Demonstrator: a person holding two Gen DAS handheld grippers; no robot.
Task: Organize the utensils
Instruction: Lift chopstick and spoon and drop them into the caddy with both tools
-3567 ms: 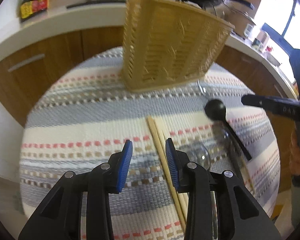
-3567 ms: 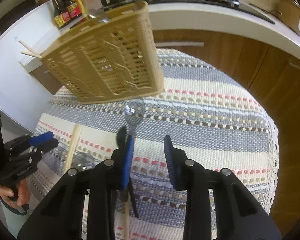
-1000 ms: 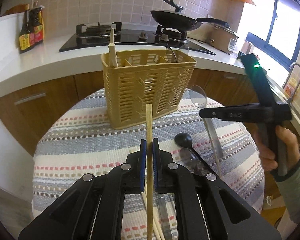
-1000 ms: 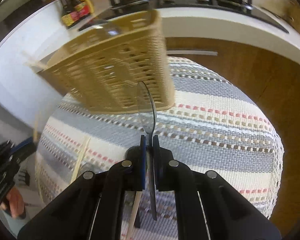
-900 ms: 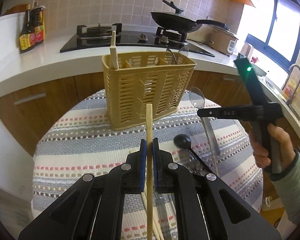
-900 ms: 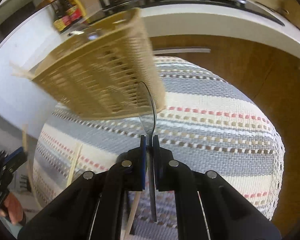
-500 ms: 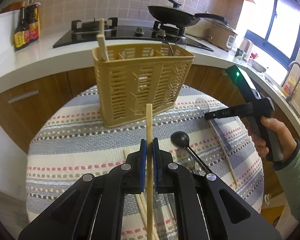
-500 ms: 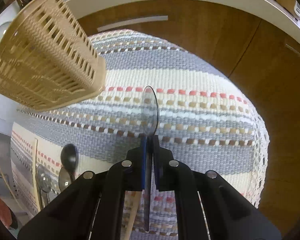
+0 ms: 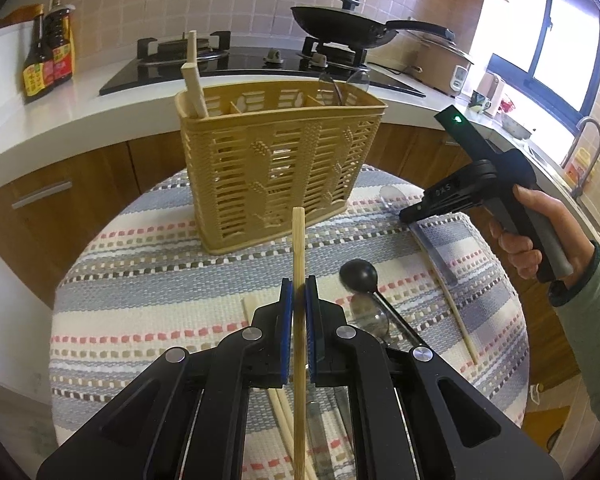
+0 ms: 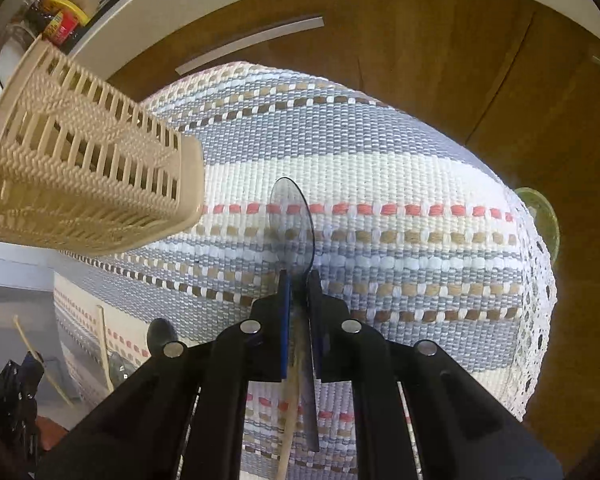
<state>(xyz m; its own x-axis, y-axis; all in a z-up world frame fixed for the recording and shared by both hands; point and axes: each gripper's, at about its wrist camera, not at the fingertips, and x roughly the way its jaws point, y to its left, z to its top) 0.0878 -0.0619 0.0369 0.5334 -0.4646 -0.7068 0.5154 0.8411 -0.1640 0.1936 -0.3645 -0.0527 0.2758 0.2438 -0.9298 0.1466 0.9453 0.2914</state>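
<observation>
My left gripper is shut on a wooden chopstick that points at the tan slotted utensil basket on the striped table. The basket holds chopsticks at its left end and clear spoons at its right end. My right gripper is shut on a clear plastic spoon, held low over the cloth right of the basket. In the left wrist view the right gripper and spoon sit right of the basket.
On the cloth lie a black spoon, a clear spoon, loose chopsticks and one chopstick under the right gripper. Behind the round table are the counter, stove, wok and sauce bottles.
My right gripper has tilted down and lowered the clear spoon toward the cloth right of the basket. My left gripper keeps the chopstick, moving slightly nearer the basket.
</observation>
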